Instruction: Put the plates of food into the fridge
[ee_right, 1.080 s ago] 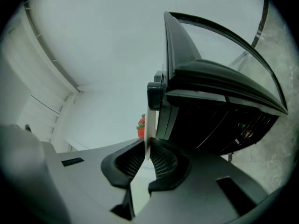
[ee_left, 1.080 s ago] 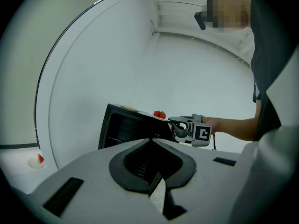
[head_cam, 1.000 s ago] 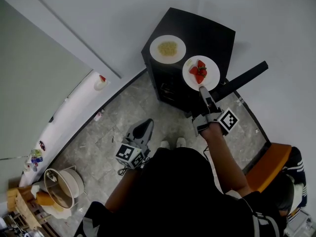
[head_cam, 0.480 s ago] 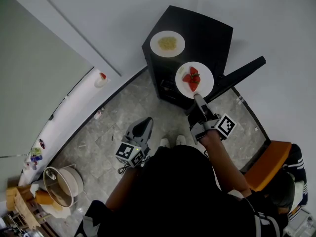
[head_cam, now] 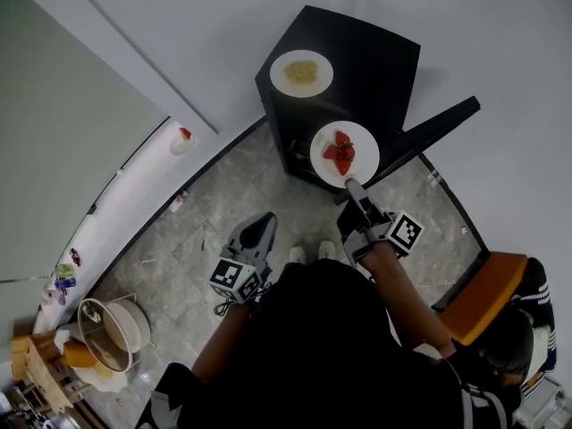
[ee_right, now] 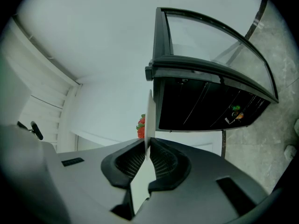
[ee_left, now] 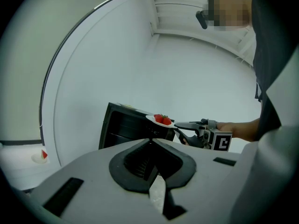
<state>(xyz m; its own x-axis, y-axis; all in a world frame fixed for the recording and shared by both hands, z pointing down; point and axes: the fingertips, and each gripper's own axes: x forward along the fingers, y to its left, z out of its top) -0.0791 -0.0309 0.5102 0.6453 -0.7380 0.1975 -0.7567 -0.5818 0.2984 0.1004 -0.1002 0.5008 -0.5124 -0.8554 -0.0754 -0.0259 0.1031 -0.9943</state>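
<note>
closed left gripper [ee_left: 150, 142] in front; beyond, strawberry plate [ee_left: 162, 121] in right gripper [ee_left: 176, 125], black fridge [ee_left: 120, 129]

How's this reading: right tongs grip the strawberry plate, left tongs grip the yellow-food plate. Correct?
Not quite: the left tongs hold nothing. The head view shows the yellow-food plate sitting on top of the black fridge. The right tongs do grip the strawberry plate.

The flat top of the low black fridge [head_cam: 380, 56] carries one white plate of yellow food [head_cam: 301, 72], set close to its left corner in the head view, and the fridge itself stands on a grey marbled tile floor [head_cam: 192, 239] against the white wall [head_cam: 223, 16].
</note>
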